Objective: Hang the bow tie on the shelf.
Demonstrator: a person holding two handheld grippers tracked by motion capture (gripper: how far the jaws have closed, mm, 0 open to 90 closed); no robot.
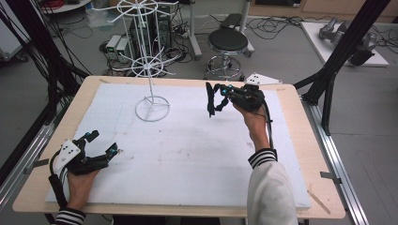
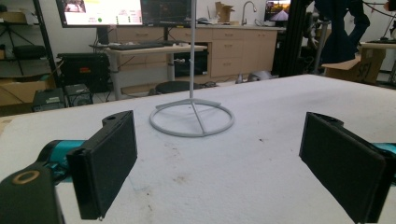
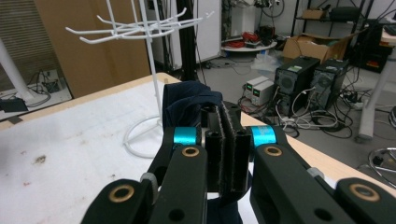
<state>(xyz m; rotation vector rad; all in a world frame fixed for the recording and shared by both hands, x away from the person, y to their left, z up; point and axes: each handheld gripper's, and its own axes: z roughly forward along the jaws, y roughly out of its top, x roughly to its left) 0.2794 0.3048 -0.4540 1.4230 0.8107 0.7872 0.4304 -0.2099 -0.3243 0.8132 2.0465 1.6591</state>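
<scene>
**One dark cloth strip clamped, hung lengthwise**

Partly hidden behind the pads in the right gripper view: dark cloth (image 3: pixel 189 100), kind unclear. Seen from the high view hanging near-vertical, long axis up-down, above the white mat (image 1: pixel 187 154) beside the wire stand (image 1: pixel 151 70). Right gripper (image 1: pixel 224 96) clenched on it, raised, forearm extended. Left gripper (image 1: pixel 104 143) released, low at the near-left.
</scene>
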